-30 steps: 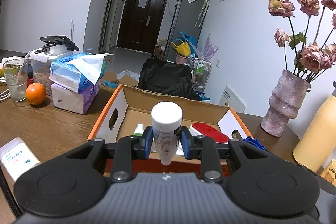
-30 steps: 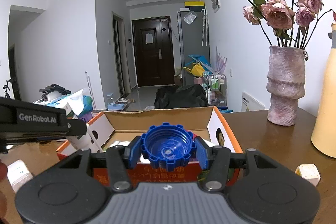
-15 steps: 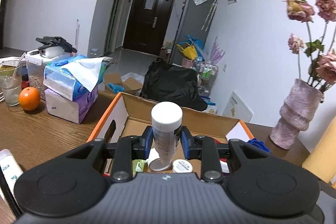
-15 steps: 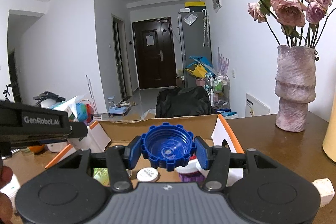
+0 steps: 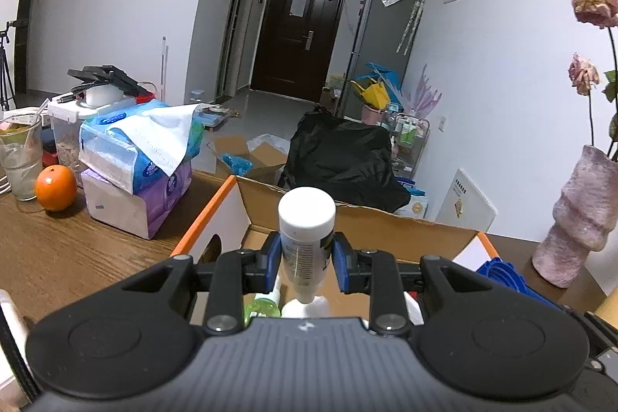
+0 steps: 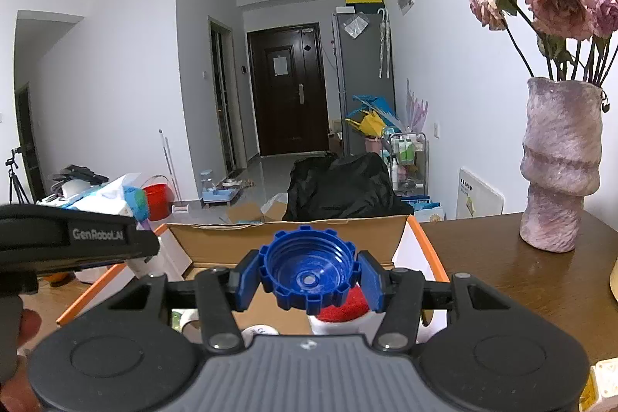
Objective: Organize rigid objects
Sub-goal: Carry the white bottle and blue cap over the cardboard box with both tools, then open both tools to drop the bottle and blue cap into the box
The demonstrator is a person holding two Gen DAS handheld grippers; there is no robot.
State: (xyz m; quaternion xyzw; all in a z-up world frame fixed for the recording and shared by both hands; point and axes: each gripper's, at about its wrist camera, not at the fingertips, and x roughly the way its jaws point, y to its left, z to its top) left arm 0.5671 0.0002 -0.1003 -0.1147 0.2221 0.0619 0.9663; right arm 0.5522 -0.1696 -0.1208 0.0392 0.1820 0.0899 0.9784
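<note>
Two grippers: left gripper (image 5: 306, 257), right gripper (image 6: 309, 277). One white tube (image 5: 306, 230), one blue cap (image 6: 309, 271), one cardboard box (image 6: 293, 244), one vase (image 6: 560, 165), one orange (image 5: 56, 182), two tissue packs (image 5: 135, 157).

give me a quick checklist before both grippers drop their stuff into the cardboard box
1. Left gripper clamped on the white plastic bottle with the round cap: ok.
2. Right gripper clamped on the ridged blue plastic lid: ok.
3. Bottle over the open orange-edged cardboard box: ok.
4. Blue lid over the box opening: ok, it sits above a red-topped white item already inside.
5. Free floor space under the bottle: cannot tell, a small green bottle and white items lie right below.
6. Grippers clear of each other: ok, apart in the right wrist view.
</note>
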